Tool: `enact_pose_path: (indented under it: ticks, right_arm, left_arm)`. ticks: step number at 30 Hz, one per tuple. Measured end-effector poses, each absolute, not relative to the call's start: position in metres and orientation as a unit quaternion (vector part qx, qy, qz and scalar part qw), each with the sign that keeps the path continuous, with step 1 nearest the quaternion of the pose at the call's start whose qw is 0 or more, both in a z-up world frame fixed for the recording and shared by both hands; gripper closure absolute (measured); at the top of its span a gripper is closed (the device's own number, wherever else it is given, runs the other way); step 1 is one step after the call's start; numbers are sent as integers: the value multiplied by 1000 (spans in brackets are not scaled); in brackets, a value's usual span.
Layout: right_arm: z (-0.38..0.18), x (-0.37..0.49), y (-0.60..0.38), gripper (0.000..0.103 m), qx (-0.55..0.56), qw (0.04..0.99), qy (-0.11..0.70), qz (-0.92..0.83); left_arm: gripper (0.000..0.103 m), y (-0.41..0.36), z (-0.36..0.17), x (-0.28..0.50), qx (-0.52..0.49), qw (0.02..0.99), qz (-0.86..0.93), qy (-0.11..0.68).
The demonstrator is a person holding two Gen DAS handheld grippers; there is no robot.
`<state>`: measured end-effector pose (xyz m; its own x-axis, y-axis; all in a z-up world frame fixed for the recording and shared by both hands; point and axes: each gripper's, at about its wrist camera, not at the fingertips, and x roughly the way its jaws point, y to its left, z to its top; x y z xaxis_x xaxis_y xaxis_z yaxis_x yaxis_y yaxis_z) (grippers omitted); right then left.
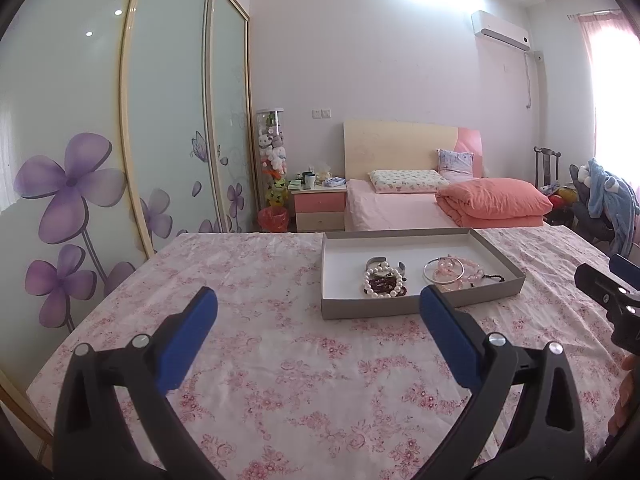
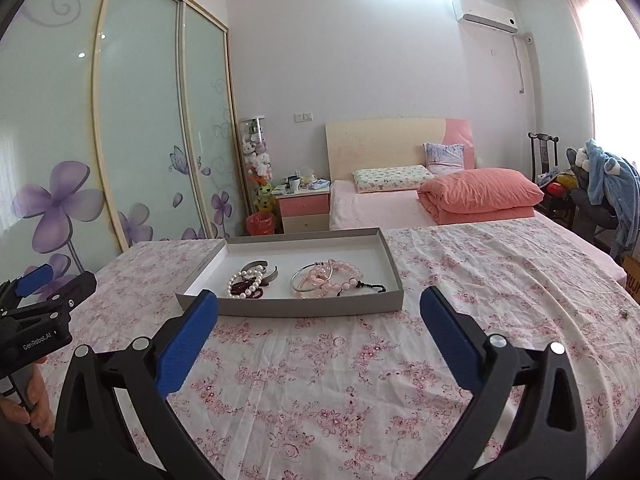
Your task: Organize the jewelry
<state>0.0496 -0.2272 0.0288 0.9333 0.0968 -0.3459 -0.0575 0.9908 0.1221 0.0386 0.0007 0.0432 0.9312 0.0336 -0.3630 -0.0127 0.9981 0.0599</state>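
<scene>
A shallow grey tray [image 1: 420, 308] with a white inside lies on the floral tablecloth. It holds a pearl bracelet [image 1: 382, 280] over dark red beads, a silver bangle [image 1: 443, 271] and pink bead bracelets [image 1: 472, 274]. My left gripper [image 1: 318, 292] is open and empty, just short of the tray's front left corner. The right gripper [image 1: 602, 268] shows at the right edge. In the right wrist view the tray [image 2: 304, 307] sits straight ahead with the pearl bracelet [image 2: 244, 284] and the bangle [image 2: 310, 278]. My right gripper [image 2: 318, 294] is open and empty before the tray's front wall. The left gripper [image 2: 60, 284] is at the left.
The pink floral tablecloth [image 2: 360, 380] covers the whole table. Beyond its far edge stand a bed [image 1: 400, 208] with an orange quilt, a nightstand [image 1: 318, 204] and a red bin [image 1: 273, 218]. A sliding wardrobe [image 1: 120, 140] lines the left. A chair with a blue robe [image 2: 612, 188] is at the right.
</scene>
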Motion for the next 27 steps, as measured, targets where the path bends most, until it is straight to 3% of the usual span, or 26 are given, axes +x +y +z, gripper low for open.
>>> enact_pose_path:
  ticks: [27]
  right_arm:
    - [25, 55, -221, 3, 55, 980, 185, 47]
  left_arm:
    - [4, 0, 39, 45, 33, 981, 18, 190]
